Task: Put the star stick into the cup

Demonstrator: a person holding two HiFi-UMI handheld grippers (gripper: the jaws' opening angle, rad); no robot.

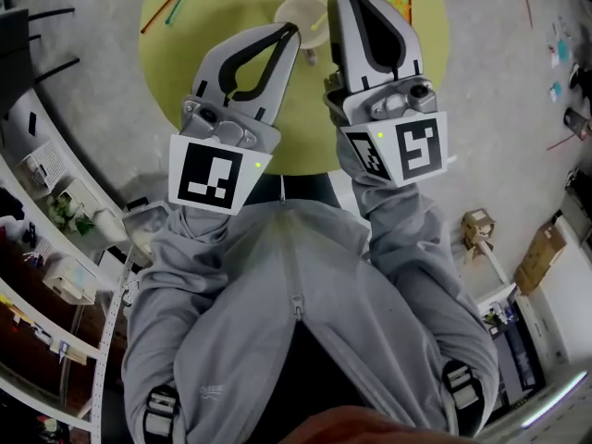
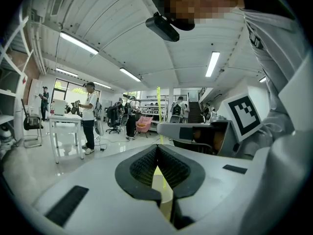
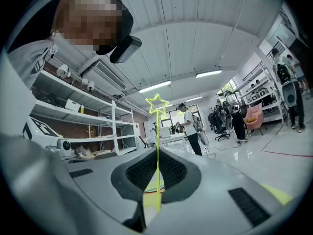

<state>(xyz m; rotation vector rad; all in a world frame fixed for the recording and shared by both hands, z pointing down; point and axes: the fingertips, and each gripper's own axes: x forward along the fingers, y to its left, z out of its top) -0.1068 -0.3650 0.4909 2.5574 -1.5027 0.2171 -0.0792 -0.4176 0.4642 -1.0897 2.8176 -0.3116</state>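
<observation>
While you pinched the star stick in the right gripper, it had not yet reached the cup.

The stick stood upright between your right jaws, which were closed on its shaft with the star topmost. The cup sat on the far side of the table, just beside both gripper tips. Your left gripper had its jaws met at the tips by the cup's rim, with nothing I could make out between them. I judged you were at the carry-to-cup step. The next move called for bringing the stick's lower end over the cup's mouth, then lowering it before letting go.
</observation>
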